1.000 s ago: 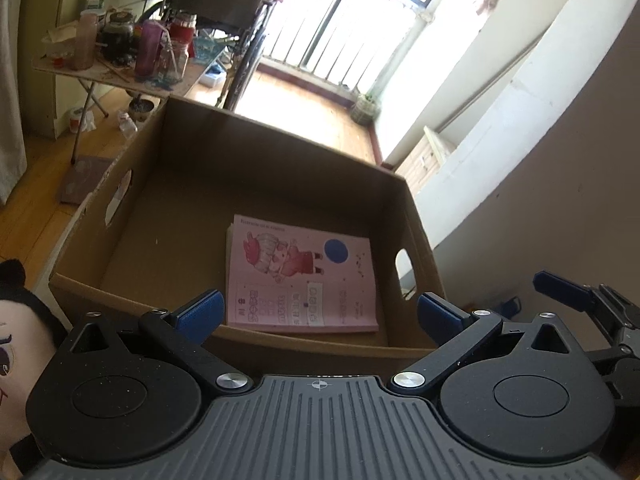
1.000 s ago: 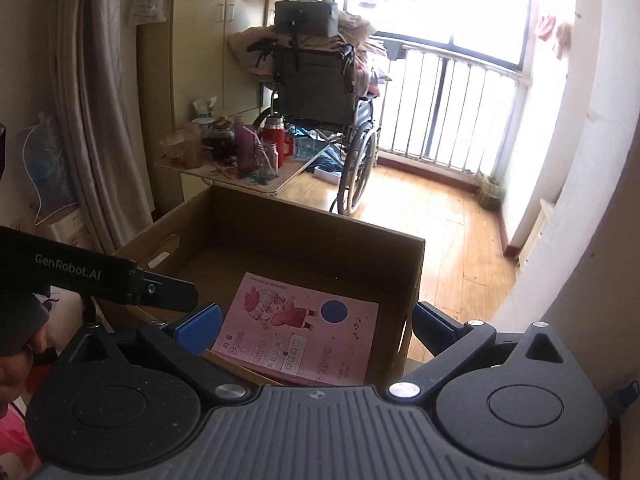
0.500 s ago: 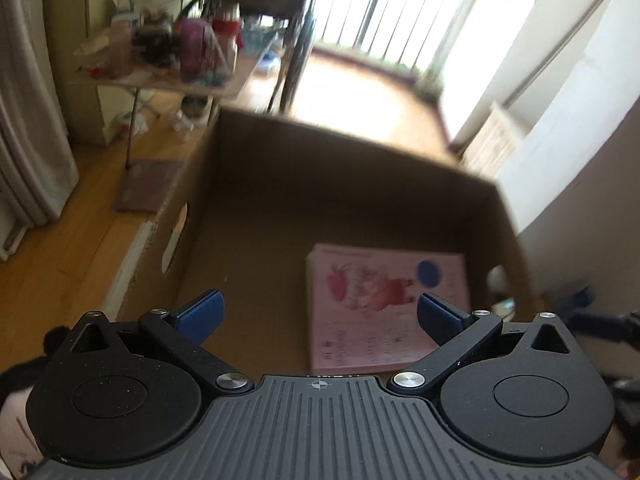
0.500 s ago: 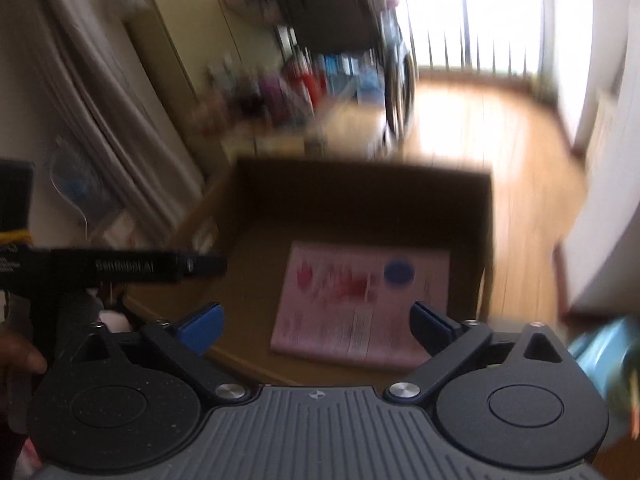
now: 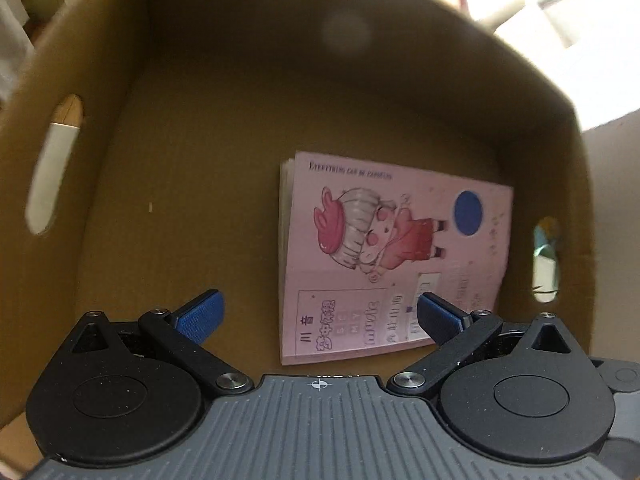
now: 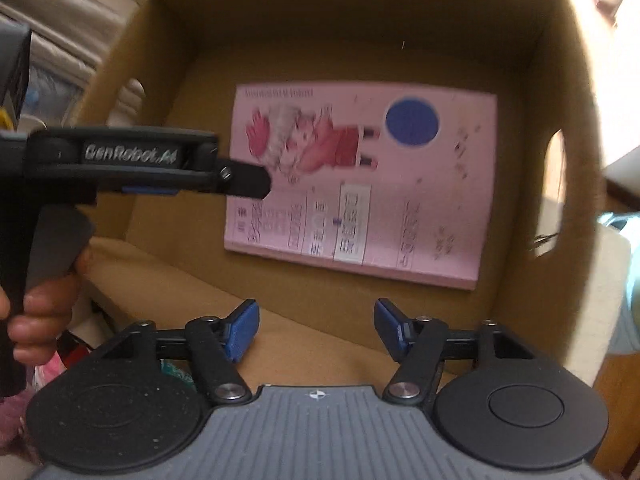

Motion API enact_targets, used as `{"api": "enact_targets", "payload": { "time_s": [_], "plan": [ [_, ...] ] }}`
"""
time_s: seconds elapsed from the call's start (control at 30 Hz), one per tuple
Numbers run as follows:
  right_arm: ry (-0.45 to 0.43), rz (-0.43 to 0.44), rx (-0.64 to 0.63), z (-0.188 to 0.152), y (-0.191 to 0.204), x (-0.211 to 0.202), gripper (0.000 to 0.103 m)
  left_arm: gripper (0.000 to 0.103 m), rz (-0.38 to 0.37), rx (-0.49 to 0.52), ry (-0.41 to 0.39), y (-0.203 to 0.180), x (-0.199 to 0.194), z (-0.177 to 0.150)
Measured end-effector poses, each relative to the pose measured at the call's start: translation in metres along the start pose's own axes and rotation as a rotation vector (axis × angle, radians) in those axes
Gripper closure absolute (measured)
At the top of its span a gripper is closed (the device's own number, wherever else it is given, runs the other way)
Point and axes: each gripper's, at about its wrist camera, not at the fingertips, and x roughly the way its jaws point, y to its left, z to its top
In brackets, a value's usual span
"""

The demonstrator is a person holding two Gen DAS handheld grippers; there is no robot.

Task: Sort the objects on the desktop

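- The right gripper is pointing steeply down over the near wall of the cardboard box; its blue-padded jaws are standing partly apart after just closing in from a wider spread, and nothing is lying between them.
- Its blue pads are pressing on nothing; only the box's near wall is showing behind them.
- The left gripper is reaching down inside the cardboard box, with its jaws spread wide and gripping nothing.
- Its right-side blue pad is overlapping the lower part of the pink booklet in the left wrist view; whether it is touching the cover cannot be told.
- In the right wrist view, the left gripper is coming in from the left edge, its dark tip lying over the left side of the pink booklet, and a hand is wrapping around its handle.
- The pink booklet is lying flat on the box floor, toward the right side, its cover showing a cartoon figure and a blue circle.
- The box walls are standing upright all around, with an oval handle cut-out in the left wall and another in the right wall.
- Outside the box, pale fabric is showing at the upper left of the right wrist view, blurred.
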Motion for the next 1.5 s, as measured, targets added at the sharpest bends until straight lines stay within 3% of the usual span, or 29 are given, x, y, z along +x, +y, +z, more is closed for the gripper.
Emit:
{"api": "enact_targets", "payload": {
  "time_s": [0.2, 0.53, 0.63, 1.33, 1.5],
  "plan": [
    [0.073, -0.006, 0.002, 0.014, 0.001, 0.027, 0.04, 0.0, 0.003, -0.011, 0.1, 0.001, 0.027, 0.008],
    [0.116, 0.006, 0.025, 0.024, -0.002, 0.043, 0.041, 0.0, -0.025, -0.008, 0.117, 0.002, 0.038, 0.012],
    [0.097, 0.017, 0.027, 0.023, -0.002, 0.042, 0.041, 0.0, -0.06, 0.015, 0.108, -0.001, 0.038, 0.01],
    [-0.135, 0.11, 0.116, 0.007, -0.004, 0.03, 0.041, 0.0, -0.102, 0.157, -0.022, -0.009, 0.04, 0.007],
    [-0.153, 0.134, 0.153, 0.004, -0.004, 0.029, 0.041, 0.0, -0.128, 0.178, -0.043, -0.006, 0.04, 0.003]
  ]
}}
